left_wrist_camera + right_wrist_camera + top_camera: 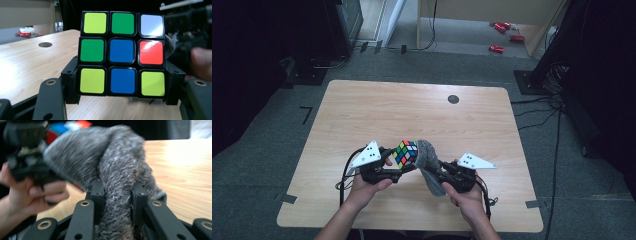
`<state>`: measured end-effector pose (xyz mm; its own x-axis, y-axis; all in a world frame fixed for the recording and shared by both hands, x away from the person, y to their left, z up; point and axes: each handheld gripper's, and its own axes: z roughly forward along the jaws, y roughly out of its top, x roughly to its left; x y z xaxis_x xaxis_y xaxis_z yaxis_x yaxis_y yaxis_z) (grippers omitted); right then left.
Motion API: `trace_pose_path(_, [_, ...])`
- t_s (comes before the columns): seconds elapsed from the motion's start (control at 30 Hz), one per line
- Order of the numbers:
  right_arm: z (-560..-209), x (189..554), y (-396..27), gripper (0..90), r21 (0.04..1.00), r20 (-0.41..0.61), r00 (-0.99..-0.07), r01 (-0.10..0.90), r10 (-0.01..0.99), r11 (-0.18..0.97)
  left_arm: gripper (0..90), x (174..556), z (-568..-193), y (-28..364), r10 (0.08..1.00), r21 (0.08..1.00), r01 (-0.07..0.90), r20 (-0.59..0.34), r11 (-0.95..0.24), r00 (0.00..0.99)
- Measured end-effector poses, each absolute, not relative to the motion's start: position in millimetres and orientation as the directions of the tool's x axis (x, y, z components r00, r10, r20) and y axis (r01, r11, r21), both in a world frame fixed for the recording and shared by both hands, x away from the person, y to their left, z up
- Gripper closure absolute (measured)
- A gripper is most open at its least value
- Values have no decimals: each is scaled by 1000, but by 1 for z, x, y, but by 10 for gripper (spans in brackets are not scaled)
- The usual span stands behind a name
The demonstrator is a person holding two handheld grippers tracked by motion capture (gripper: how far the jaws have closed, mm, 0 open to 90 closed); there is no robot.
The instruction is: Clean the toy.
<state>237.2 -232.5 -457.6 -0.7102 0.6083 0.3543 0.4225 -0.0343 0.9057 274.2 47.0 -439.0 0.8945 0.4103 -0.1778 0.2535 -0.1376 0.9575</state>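
L tongs (121,100) clamped on 1 cube (122,53), R tongs (117,197) pinching 1 grey cloth (117,170) beside it, above table (362,115)

No readable text for you anywhere here. The puzzle cube (122,53) has plain coloured stickers, no logo or print. The grey triangular plates on the grippers carry dark dots only, no lettering. The red objects (503,36) on the floor beyond the table are too small to read. The wooden table (362,115) has no labels or marks.
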Motion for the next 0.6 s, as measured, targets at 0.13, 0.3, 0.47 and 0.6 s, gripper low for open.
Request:
trace_pose_path(0.13, [-465, 232, -216, 718, 919, 258, -743, 386, 618, 79, 346, 275, -438, 47, 395, 954, 275, -207, -123, 895])
trace_pose_path(0.3, [-459, 230, -219, 721, 935, 188, -742, 336, 644, 114, 347, 276, -438, 47, 370, 949, 291, -227, -125, 901])
trace_pose_path(0.47, [-454, 230, -227, 723, 956, 145, -725, 279, 674, 95, 347, 274, -437, 44, 339, 948, 287, -229, -134, 912])
trace_pose_path(0.6, [-466, 226, -210, 721, 944, 83, -762, 267, 643, 195, 346, 274, -437, 43, 338, 946, 295, -236, -134, 911])
